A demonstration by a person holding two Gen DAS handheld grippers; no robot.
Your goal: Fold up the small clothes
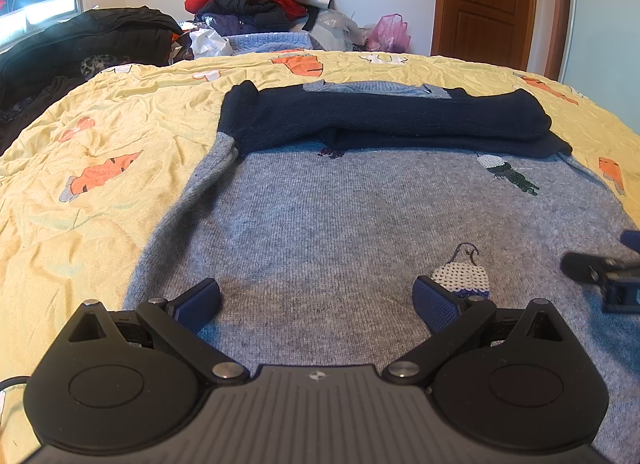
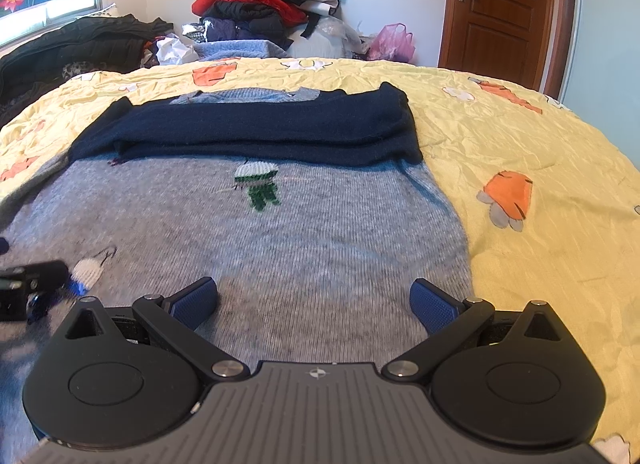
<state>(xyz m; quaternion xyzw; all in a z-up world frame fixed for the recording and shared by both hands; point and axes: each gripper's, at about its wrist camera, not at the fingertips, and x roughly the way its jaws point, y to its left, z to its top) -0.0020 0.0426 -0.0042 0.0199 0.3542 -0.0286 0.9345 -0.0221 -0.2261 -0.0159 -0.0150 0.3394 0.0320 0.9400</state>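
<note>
Item: grey sweater (image 1: 340,223), lying flat on the yellow bedspread (image 1: 100,123), navy sleeves (image 1: 380,119) folded across its far end, long axis running near to far. Left gripper (image 1: 316,300) and right gripper (image 2: 314,300) are hovering side by side over the near hem, left and right halves respectively; both jaws are standing wide apart, gripping nothing.
</note>
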